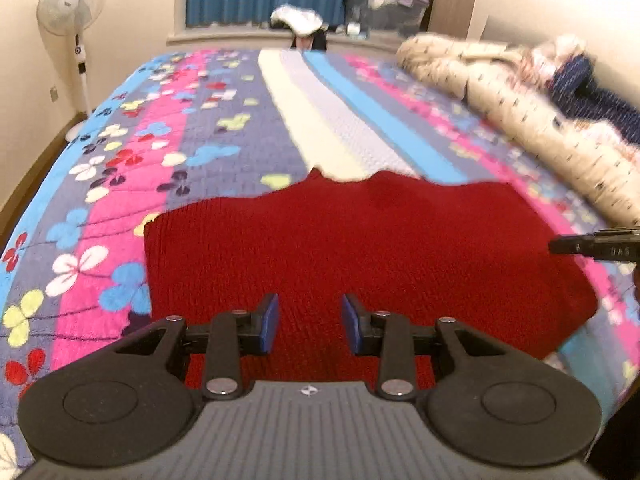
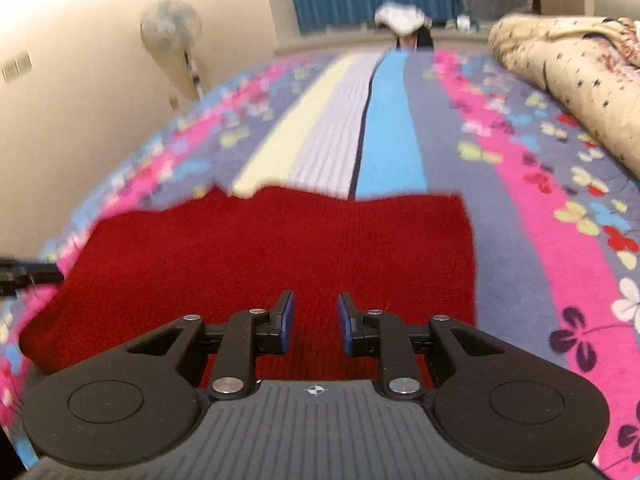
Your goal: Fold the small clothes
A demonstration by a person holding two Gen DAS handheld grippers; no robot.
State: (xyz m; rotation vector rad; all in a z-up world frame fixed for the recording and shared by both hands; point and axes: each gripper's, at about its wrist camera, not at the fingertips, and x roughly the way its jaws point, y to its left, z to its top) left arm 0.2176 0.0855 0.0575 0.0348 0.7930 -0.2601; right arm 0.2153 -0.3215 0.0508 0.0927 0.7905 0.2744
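Two tools hover over one red knitted garment that lies spread flat on the bed, on a striped quilt patterned with pink, blue and grey bands and clover-like flowers. Seen from its own camera, the left tool has its blue-padded fingers parted with a clear gap, nothing between them, and only the red knit showing below. The right tool also stands slightly apart, its gap narrower, with no cloth pinched between its pads. Each camera catches the dark tip of the other tool at the edge of the picture, beside the garment's side. The garment's far edge is uneven and overlaps the quilt's pale yellow and white stripes. A rolled cream blanket lies along the right side of the bed, well apart from the garment, and a standing fan is by the left wall.
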